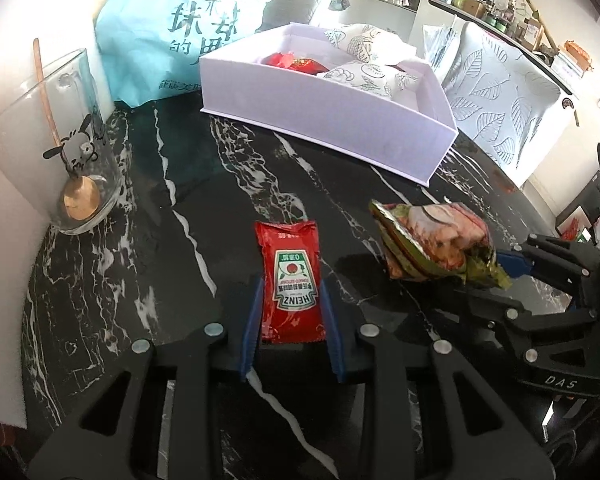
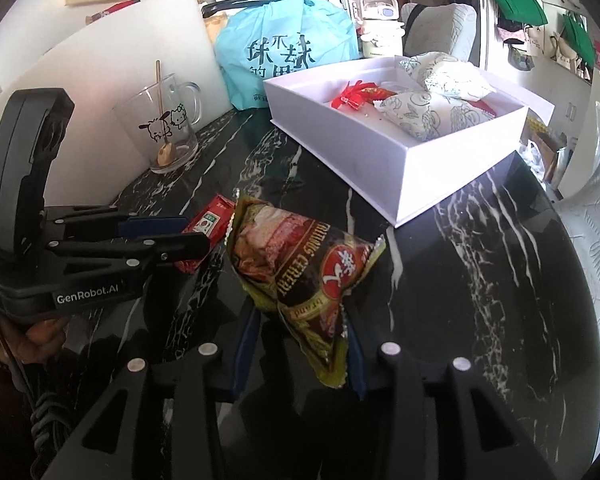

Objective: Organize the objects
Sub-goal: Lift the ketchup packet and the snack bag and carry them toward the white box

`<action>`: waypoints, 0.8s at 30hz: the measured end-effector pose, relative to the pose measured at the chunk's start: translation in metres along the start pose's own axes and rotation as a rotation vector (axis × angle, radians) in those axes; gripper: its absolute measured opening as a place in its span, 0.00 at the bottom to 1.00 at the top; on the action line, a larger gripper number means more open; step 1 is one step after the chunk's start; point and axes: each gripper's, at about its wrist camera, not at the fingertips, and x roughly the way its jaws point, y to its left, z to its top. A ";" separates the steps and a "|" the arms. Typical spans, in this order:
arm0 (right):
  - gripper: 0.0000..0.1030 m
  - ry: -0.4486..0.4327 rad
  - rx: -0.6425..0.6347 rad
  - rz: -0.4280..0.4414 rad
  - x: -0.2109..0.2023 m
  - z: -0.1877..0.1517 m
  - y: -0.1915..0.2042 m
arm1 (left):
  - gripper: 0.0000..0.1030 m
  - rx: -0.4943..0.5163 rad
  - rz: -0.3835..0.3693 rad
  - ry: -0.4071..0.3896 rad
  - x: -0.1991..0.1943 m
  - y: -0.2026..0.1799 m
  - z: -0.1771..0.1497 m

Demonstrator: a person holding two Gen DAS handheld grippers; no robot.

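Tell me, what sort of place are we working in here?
Likely a home dining area: a dark marble table, a cartoon glass mug with a spoon in it, upholstered chairs, cluttered household shelves behind.

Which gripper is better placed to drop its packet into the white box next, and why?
Probably the right gripper: its cereal packet hangs lifted and nearer the white box. The left gripper holds the ketchup sachet farther back.
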 end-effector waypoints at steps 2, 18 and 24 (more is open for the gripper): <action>0.59 0.007 0.009 -0.007 0.001 0.003 0.000 | 0.27 -0.002 0.004 -0.003 0.001 0.001 0.001; 0.73 -0.015 -0.006 -0.086 0.016 0.012 0.005 | 0.52 0.019 0.090 -0.033 0.006 0.008 0.002; 0.63 -0.012 -0.024 -0.144 0.016 0.012 0.007 | 0.38 0.043 0.105 -0.029 0.004 0.006 0.002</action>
